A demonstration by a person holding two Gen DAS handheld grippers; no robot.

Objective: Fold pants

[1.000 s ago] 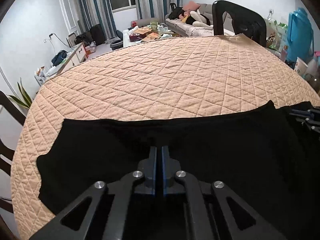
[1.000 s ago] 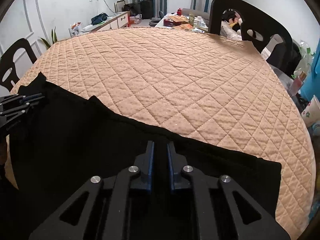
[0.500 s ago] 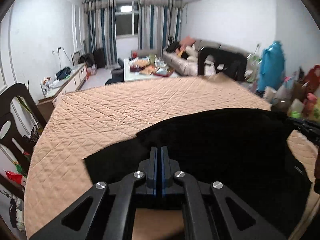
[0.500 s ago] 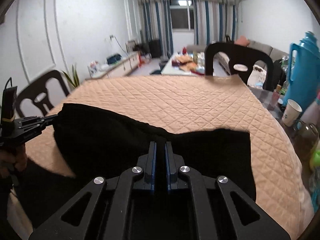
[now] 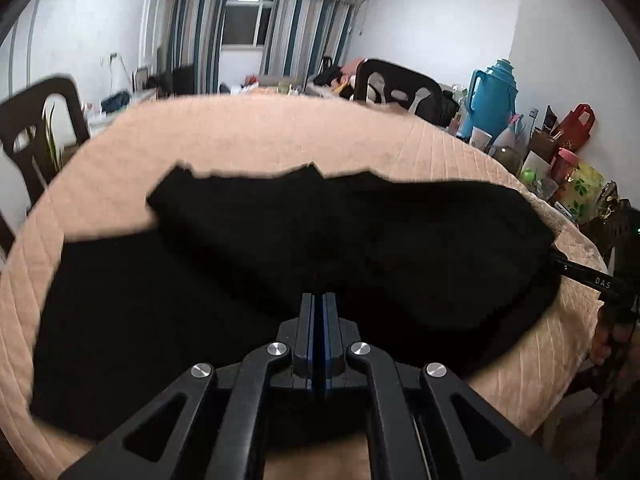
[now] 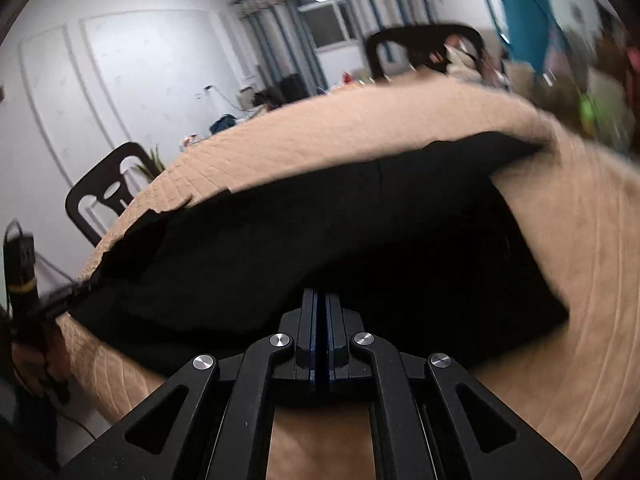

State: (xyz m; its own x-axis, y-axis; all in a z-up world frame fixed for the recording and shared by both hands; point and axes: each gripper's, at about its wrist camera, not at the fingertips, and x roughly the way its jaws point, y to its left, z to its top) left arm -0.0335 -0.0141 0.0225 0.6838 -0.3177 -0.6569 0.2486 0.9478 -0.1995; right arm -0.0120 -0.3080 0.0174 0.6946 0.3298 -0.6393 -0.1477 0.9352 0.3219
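Dim, cool indoor light from overhead. Heavy motion blur in both views, worst at the right of the right wrist view, smearing the blue plastic thermos jug (image 6: 520,16). Strong fisheye bending and dark vignetted corners. Black fabric pants (image 5: 280,272) crushed to featureless shadow; quilted peach table cover (image 5: 280,136) smeared soft.

Pants (image 5: 248,280) lie on the table (image 5: 280,136), part draped over the rest; chairs (image 5: 396,84) behind, jug (image 5: 490,96) right.

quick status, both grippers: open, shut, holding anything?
Left gripper: jaws shut on the black pants, edge lifted off the table.
Right gripper: jaws shut on the same pants.
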